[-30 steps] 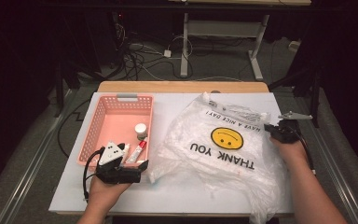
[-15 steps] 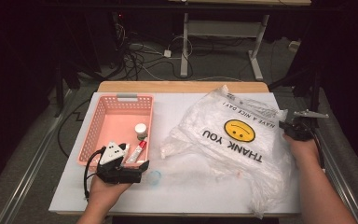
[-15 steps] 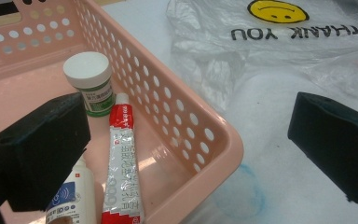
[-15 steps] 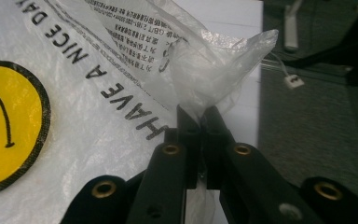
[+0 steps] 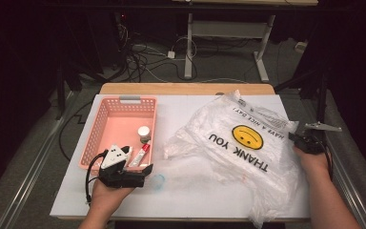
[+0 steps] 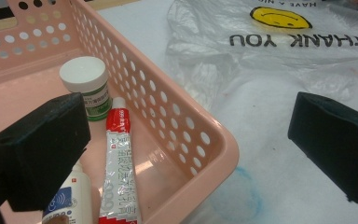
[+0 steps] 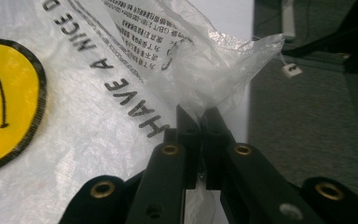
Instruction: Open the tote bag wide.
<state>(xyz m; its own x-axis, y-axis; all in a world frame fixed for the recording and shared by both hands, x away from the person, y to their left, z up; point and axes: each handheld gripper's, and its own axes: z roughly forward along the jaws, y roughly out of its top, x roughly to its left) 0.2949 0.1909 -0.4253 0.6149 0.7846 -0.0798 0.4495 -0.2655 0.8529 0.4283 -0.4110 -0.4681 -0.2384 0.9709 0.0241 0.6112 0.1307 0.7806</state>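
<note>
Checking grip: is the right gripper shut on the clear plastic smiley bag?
Shut: the right gripper pinches the clear plastic smiley bag at its edge.

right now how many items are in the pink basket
3, all in the pink basket's near right corner: a white-capped jar, a red and white tube lying along the right wall, and a white bottle partly behind the left gripper's jaw. That jaw may hide more.

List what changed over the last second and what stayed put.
The right gripper, shut on the plastic bag, dragged the bag's edge toward the table's right side, and the bag slid with it. The left gripper stayed open by the pink basket; the jar and tube inside did not move.
</note>
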